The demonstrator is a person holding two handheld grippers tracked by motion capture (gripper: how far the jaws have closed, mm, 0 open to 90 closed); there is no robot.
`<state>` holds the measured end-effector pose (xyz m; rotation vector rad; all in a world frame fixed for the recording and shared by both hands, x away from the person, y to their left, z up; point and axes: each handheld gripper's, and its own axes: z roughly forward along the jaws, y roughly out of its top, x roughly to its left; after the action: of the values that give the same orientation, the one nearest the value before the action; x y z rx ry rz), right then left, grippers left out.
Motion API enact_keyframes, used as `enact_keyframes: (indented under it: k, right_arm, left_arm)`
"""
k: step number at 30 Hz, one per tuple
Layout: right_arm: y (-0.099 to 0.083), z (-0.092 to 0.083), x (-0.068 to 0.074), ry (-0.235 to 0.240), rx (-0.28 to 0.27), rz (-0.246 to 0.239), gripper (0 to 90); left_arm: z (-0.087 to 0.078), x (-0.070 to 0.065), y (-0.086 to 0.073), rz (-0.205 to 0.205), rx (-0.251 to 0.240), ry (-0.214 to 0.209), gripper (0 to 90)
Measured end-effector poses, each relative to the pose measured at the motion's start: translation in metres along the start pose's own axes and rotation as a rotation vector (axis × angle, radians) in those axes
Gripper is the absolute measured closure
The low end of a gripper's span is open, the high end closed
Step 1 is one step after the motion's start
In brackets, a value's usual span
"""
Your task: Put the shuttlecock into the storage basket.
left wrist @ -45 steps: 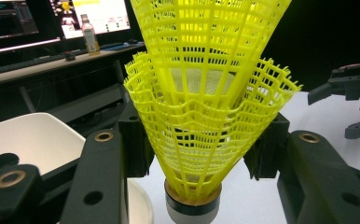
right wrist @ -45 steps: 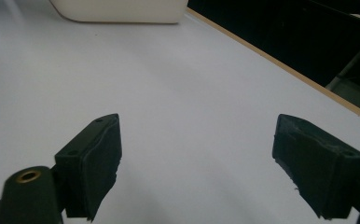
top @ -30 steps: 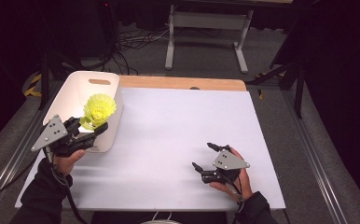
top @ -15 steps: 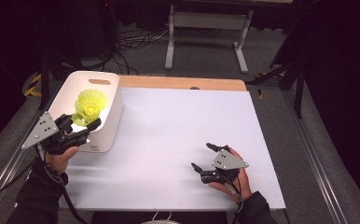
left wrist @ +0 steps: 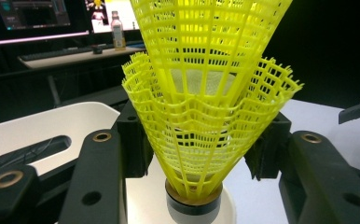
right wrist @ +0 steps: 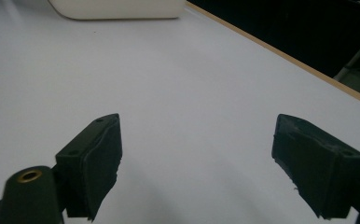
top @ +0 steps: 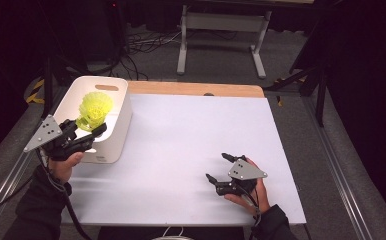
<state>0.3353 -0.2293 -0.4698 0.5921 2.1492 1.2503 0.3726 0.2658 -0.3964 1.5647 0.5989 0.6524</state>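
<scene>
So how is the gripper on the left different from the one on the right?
The left hand-held gripper is shut on yellow plastic mesh shuttlecocks; the right hand-held gripper holds nothing, its jaws wide apart. The left one is raised over the white plastic bin; the right one sits low over the white table, away from the bin. Both are black with a grey three-cornered plate.

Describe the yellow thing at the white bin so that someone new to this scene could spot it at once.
Start at the white bin on the table's left edge. Just above its open top, the left tongs grip a stack of yellow shuttlecocks. Its bright mesh skirts, nested one in another over a dark-banded base, are the scene's one vivid colour.
</scene>
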Motion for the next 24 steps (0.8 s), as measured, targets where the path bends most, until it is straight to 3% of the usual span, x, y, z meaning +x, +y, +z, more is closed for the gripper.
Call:
enact_keyframes:
  k: [24]
  right_arm:
    - [-0.002, 0.000, -0.005, -0.005, 0.004, 0.018, 17.7]
  left_arm:
    - [0.011, 0.020, 0.030, -0.017, 0.092, -0.007, 51.4]
